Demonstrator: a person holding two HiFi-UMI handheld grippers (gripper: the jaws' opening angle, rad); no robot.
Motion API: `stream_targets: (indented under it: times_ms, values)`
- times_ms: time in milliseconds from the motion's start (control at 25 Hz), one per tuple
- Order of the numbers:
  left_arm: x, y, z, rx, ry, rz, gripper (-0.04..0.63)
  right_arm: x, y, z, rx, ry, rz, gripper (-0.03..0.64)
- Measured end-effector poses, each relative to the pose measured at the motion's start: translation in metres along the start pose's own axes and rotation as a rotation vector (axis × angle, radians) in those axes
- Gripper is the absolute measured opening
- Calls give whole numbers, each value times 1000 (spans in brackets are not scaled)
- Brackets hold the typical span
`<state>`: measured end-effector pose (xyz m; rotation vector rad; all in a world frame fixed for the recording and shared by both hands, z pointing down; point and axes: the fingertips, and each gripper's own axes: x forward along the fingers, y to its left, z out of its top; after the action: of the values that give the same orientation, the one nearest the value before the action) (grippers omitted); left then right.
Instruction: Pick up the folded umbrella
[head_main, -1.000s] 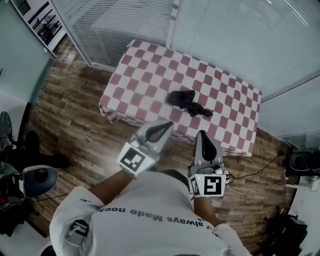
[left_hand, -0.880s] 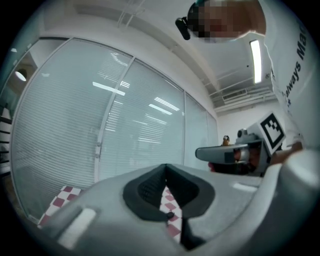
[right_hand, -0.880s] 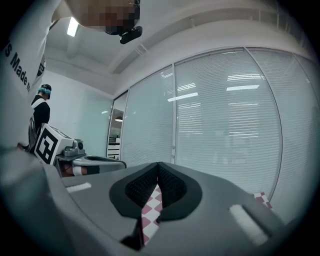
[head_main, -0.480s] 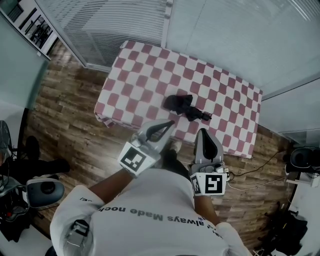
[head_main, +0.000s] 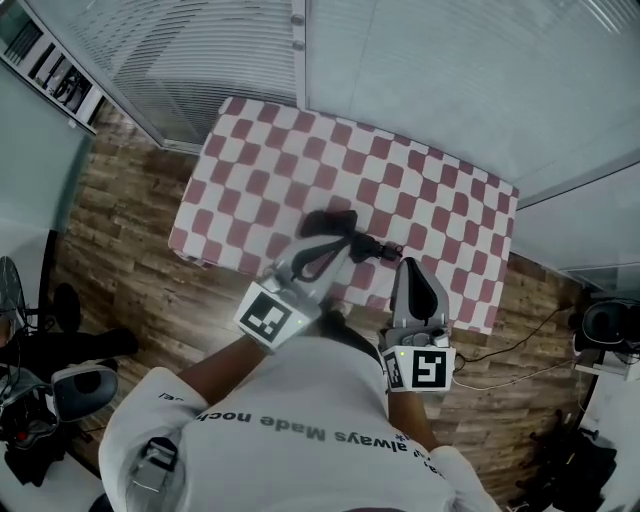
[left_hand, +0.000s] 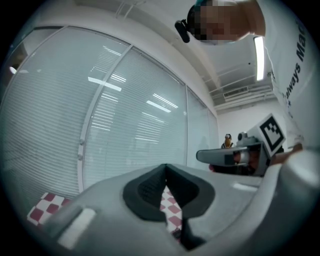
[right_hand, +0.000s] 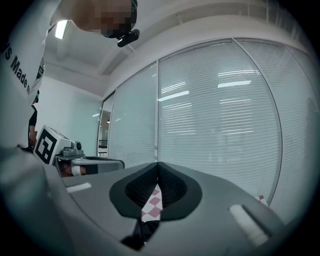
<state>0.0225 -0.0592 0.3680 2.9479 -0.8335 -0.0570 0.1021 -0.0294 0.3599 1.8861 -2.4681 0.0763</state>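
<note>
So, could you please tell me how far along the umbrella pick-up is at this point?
Done: nothing yet; the folded umbrella lies on the checkered table, ungripped. In hand: the left gripper and right gripper are held at the table's near edge, both shut and empty, with the left one's tip close to the umbrella in the head view. Remaining: open the jaws, close on the umbrella and lift it.

Checked cloth tablecloth (head_main: 420, 190), wood-plank floor (head_main: 130, 250), matt black fabric umbrella (head_main: 335, 222)

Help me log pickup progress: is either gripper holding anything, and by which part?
Nothing is held: the left gripper and right gripper are both shut and empty, and the folded umbrella lies on the checked table.
</note>
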Motion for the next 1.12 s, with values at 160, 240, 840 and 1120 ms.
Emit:
stream_targets:
  times_ms: [160, 240, 840, 1120]
  values:
    - [51, -2, 2, 6, -2, 5, 3, 12, -53, 1, 9, -3, -3, 2]
    - [73, -3, 1, 9, 1, 8, 3, 17, -75, 2, 9, -4, -3, 2]
    - [149, -7, -18, -4, 24, 54, 3, 34, -156, -14, 28, 14, 25, 2]
    - [146, 14, -11, -6, 19, 62, 3, 55, -149, -10, 23, 17, 24, 2]
